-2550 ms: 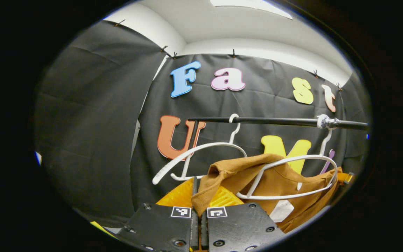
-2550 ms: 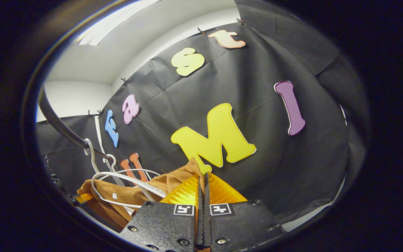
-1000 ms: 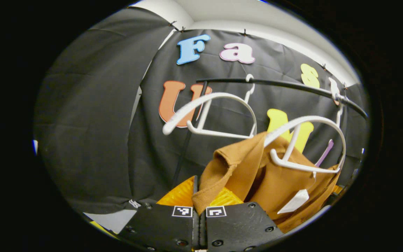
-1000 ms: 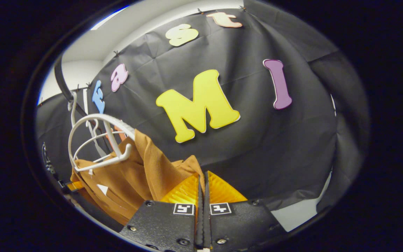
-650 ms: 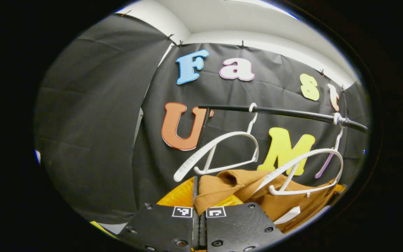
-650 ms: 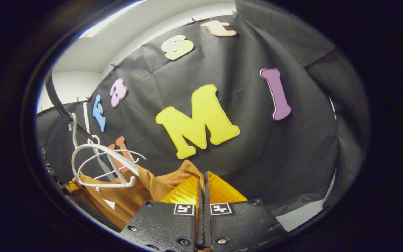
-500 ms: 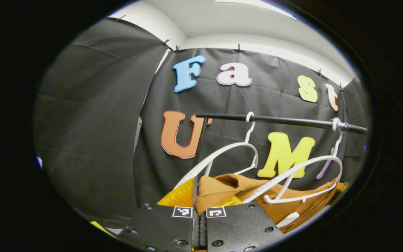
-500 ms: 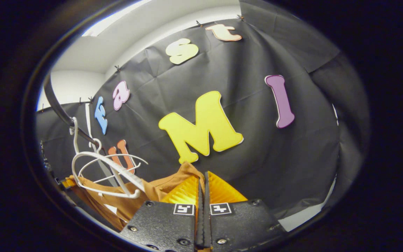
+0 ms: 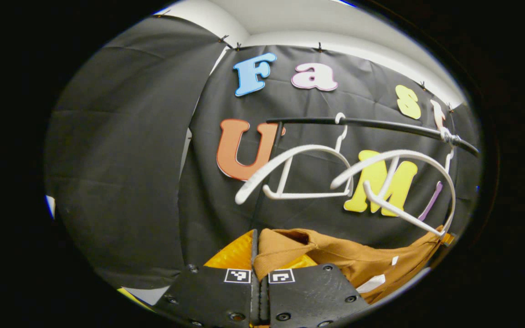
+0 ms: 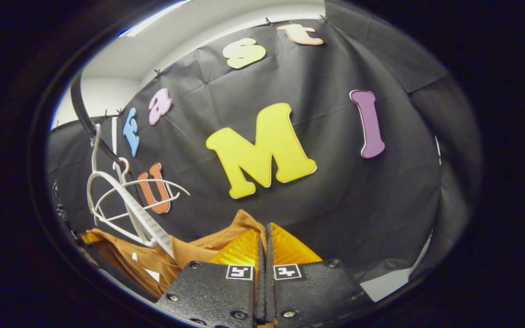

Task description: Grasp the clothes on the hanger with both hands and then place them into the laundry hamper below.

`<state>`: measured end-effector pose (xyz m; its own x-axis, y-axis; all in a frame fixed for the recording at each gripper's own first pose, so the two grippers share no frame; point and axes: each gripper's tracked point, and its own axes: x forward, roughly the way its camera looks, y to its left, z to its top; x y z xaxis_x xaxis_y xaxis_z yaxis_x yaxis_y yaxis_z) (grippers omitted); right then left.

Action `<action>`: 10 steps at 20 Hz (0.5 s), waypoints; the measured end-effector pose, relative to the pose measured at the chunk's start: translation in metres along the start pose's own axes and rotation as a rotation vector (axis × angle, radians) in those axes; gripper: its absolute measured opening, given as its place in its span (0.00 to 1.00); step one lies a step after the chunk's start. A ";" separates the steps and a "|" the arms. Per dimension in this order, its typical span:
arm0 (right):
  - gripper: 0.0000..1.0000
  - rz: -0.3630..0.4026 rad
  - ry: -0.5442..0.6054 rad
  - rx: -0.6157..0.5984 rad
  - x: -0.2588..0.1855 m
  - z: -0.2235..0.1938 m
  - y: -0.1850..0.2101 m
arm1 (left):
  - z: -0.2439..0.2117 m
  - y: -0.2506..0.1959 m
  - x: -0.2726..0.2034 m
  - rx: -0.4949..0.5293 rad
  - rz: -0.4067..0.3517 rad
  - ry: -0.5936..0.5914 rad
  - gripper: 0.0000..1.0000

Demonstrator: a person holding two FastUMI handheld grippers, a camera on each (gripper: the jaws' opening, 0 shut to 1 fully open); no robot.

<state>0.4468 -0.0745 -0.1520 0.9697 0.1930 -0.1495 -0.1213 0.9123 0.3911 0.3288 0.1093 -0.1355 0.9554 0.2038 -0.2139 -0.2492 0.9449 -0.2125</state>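
— Clothes first: where do we see the brown garment (image 9: 358,266)?

— In the left gripper view it lies low and near, stretching from our left gripper (image 9: 259,255) off to the right, below the two white hangers. The left gripper's fingers are pressed together with a fold of the cloth pinched between them.

— And above it?

— A black rail (image 9: 381,125) runs across the far wall. The left hanger (image 9: 299,171) is bare; the right hanger (image 9: 404,182) is tilted, its far end touching the cloth's right edge.

— And the right gripper view?

— Both hangers sit at the far left under the rail (image 10: 90,130). The garment (image 10: 189,253) runs rightward into our right gripper (image 10: 265,248), whose fingers are closed on its corner.
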 end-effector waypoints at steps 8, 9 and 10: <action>0.04 0.025 0.077 -0.016 -0.022 -0.045 0.015 | -0.016 -0.030 -0.030 0.095 -0.050 -0.001 0.00; 0.04 0.033 0.072 -0.021 -0.026 -0.042 0.020 | -0.013 -0.033 -0.033 0.096 -0.055 -0.004 0.05; 0.03 0.042 0.066 -0.027 -0.032 -0.040 0.026 | -0.010 -0.036 -0.037 0.098 -0.060 -0.007 0.05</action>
<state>0.4040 -0.0422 -0.1734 0.9477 0.2537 -0.1938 -0.1678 0.9122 0.3738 0.3009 0.0652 -0.1290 0.9693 0.1476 -0.1967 -0.1750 0.9760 -0.1300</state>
